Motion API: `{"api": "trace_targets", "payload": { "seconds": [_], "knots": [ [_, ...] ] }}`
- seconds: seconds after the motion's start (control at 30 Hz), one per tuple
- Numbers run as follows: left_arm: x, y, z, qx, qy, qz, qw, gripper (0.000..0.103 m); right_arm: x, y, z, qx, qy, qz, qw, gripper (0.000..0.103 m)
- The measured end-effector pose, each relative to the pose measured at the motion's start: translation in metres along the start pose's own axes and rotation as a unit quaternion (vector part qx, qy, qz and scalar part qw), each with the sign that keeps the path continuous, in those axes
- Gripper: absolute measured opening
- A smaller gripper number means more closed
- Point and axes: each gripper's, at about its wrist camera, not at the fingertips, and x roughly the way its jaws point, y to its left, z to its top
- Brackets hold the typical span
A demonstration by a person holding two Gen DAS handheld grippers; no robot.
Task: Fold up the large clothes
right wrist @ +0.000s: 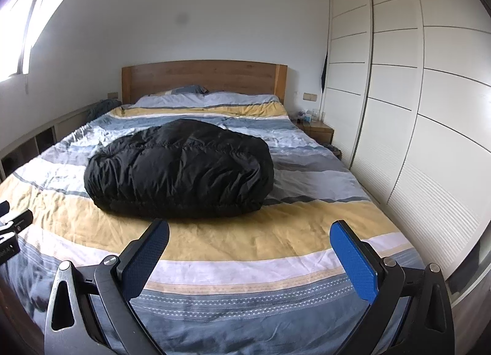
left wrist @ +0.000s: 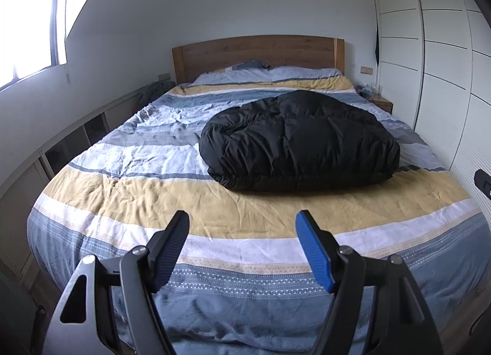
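Observation:
A black puffy jacket (left wrist: 299, 143) lies folded into a compact bundle on the middle of the striped bed cover (left wrist: 153, 189). It also shows in the right wrist view (right wrist: 181, 170), on the cover (right wrist: 276, 232). My left gripper (left wrist: 242, 223) is open and empty, held over the foot of the bed, well short of the jacket. My right gripper (right wrist: 249, 232) is open and empty, just in front of the jacket's near edge. Part of the left gripper (right wrist: 9, 232) shows at the left edge of the right wrist view.
A wooden headboard (left wrist: 257, 51) and pillows (left wrist: 276, 74) are at the far end. A white sliding wardrobe (right wrist: 414, 109) runs along the right. A bedside table (right wrist: 316, 127) stands by it. Low shelving (left wrist: 70, 146) and a window (left wrist: 27, 26) are on the left.

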Motion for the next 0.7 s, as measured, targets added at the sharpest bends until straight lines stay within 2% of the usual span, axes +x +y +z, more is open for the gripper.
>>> {"api": "trace_targets", "payload": {
  "seconds": [0.7],
  "knots": [
    [0.051,0.007,0.002,0.004,0.030,0.034,0.9990,0.071,0.070,-0.006,-0.014,0.008,0.057,0.003,0.998,0.103]
  ]
}}
